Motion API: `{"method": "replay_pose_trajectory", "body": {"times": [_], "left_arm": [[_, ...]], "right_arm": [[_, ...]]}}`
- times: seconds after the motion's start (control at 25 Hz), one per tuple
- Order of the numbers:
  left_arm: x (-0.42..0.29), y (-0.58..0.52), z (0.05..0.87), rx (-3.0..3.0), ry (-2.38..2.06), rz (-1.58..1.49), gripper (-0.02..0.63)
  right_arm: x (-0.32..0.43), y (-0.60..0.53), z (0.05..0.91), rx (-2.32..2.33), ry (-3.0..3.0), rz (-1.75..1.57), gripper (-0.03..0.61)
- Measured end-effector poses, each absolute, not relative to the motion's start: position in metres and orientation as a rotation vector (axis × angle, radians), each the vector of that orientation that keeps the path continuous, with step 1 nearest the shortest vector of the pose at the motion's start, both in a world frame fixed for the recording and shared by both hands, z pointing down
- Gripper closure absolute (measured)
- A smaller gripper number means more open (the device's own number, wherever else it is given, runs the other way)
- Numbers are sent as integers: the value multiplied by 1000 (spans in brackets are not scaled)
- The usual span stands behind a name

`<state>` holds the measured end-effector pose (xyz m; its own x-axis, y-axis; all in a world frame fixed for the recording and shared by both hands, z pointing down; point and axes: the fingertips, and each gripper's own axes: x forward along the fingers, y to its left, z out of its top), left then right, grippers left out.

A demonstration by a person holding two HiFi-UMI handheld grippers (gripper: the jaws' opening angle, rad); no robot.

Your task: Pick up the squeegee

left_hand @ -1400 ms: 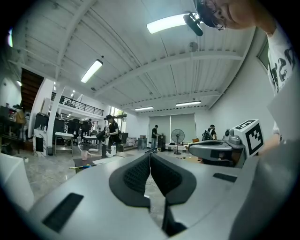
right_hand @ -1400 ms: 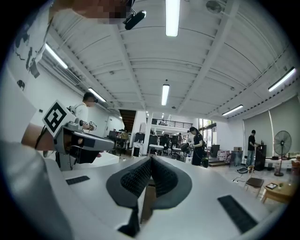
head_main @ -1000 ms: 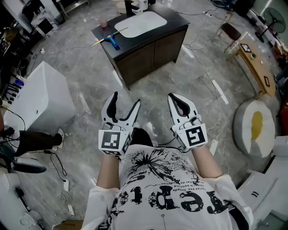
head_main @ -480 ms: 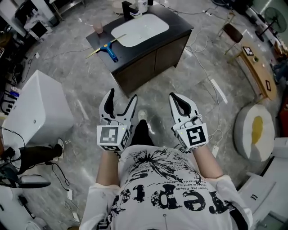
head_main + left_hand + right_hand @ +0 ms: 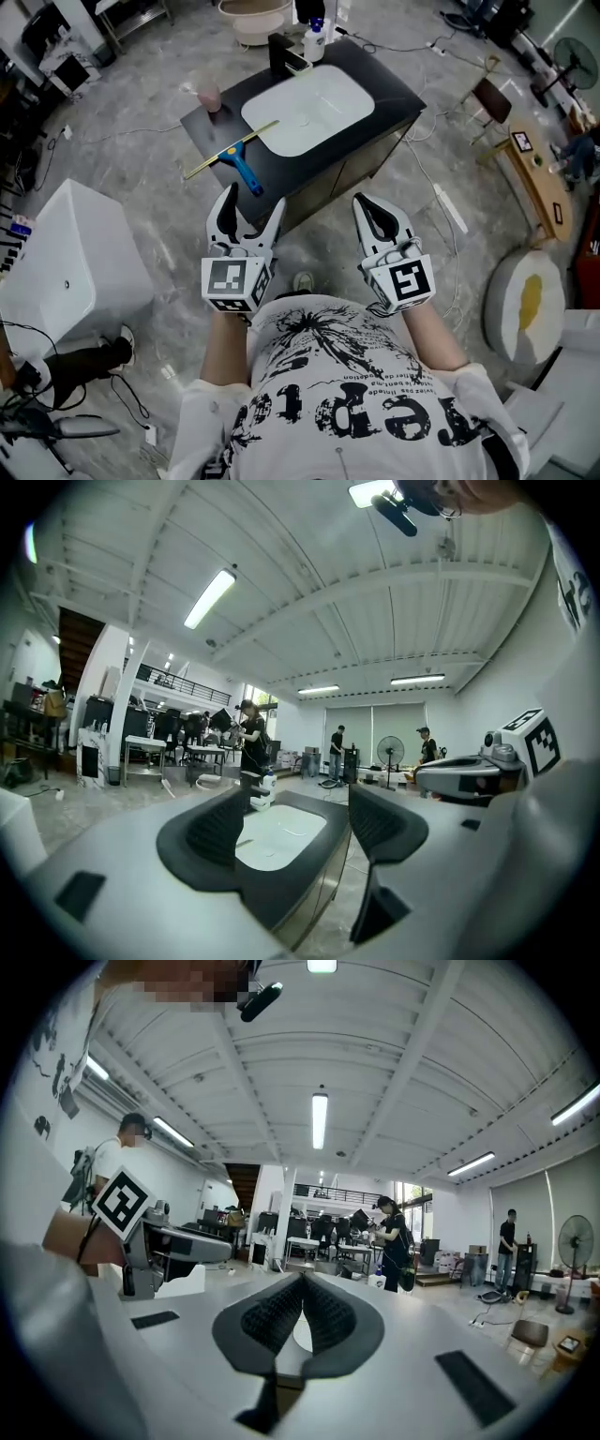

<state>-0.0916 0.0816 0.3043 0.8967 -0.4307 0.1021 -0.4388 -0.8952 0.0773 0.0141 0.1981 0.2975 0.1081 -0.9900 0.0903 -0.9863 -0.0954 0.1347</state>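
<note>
Has stepped much closer to the dark bench point(image 5: 389, 89) than a second ago, stopping just short of its front left corner. Holds the left hand-held gripper point(image 5: 255, 202) released, jaws wide apart on nothing, and the right hand-held gripper point(image 5: 364, 201) clenched, pads pressed together on nothing. Leaves the squeegee point(image 5: 236, 161) flat by that corner, blade reaching from the bench's left edge to the white basin's point(image 5: 309, 108) rim, blue handle pointing at the left jaws, untouched.
</note>
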Motion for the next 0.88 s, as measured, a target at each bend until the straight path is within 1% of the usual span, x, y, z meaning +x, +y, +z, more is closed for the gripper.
{"method": "replay_pose_trajectory", "body": {"times": [0.24,0.52,0.88], "left_arm": [[-79,1,316,2920,-739,180,273],[-68,-53,350,2825,-839,283,273],[-46,-123,413,2581,-1141,431,273]], "right_arm": [[31,110,297,2178,-2034,-36,565],[49,35,315,2074,-2121,30,565],[85,-80,351,1741,-2371,45,565]]}}
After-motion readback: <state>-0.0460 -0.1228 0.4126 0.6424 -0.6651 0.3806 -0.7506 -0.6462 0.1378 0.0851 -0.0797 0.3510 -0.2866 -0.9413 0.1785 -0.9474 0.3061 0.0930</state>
